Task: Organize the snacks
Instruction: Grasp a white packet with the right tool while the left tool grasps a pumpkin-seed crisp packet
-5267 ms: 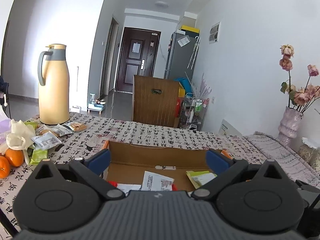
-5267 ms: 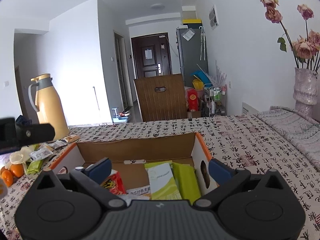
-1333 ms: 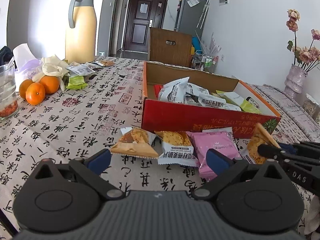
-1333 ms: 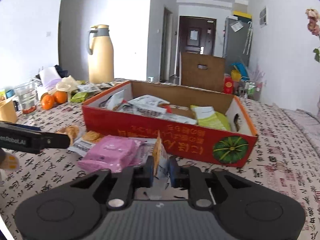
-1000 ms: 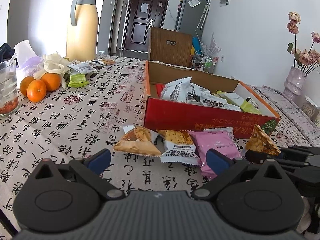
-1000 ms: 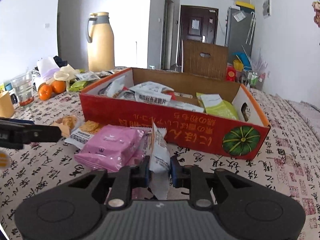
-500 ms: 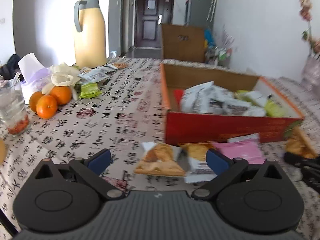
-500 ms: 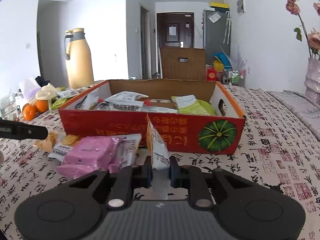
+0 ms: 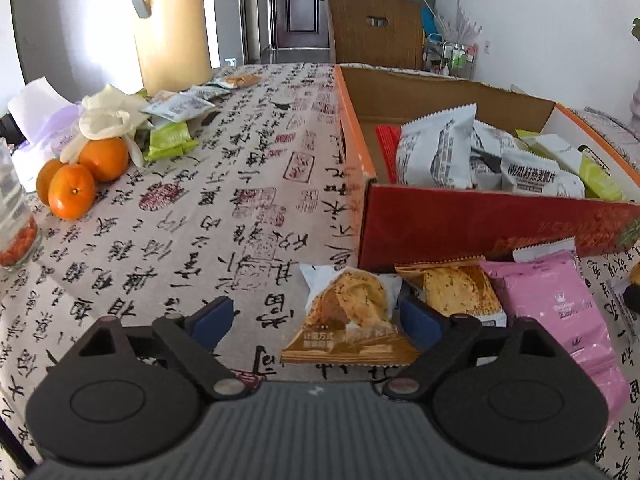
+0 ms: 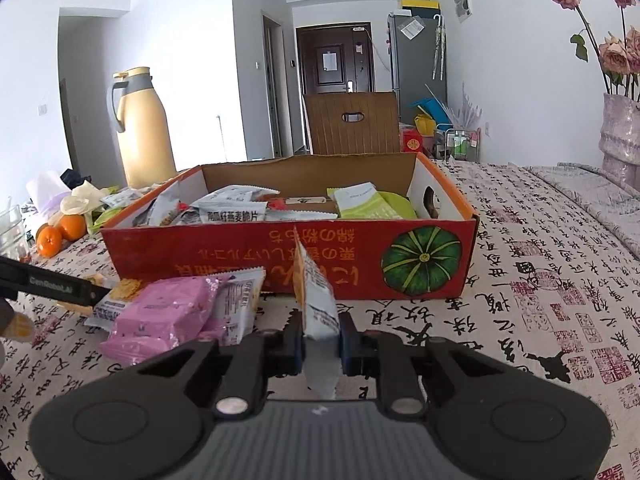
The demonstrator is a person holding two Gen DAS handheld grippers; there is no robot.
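A red cardboard box (image 9: 480,224) holds several white and green snack packets. In front of it on the tablecloth lie a brown cracker packet (image 9: 348,320), a second cracker packet (image 9: 456,292) and a pink packet (image 9: 560,312). My left gripper (image 9: 314,320) hangs low over the brown packet, which lies between the closing jaws, close to the right pad; the left pad is clear of it. My right gripper (image 10: 320,344) is shut on a white and orange snack packet (image 10: 316,304), held edge-on before the box (image 10: 280,256). The left gripper's finger (image 10: 52,284) shows at the left, beside the pink packet (image 10: 168,312).
A tall yellow thermos (image 9: 168,24), oranges (image 9: 80,176), a glass (image 9: 12,216) and several loose green and white packets (image 9: 168,142) sit at the table's left. A vase of dried flowers (image 10: 620,136) stands at the right. A wooden chair (image 10: 352,124) is beyond the table.
My left gripper has come forward and down onto the brown cracker packet, and its jaws have narrowed. The right gripper keeps its packet and has barely moved.
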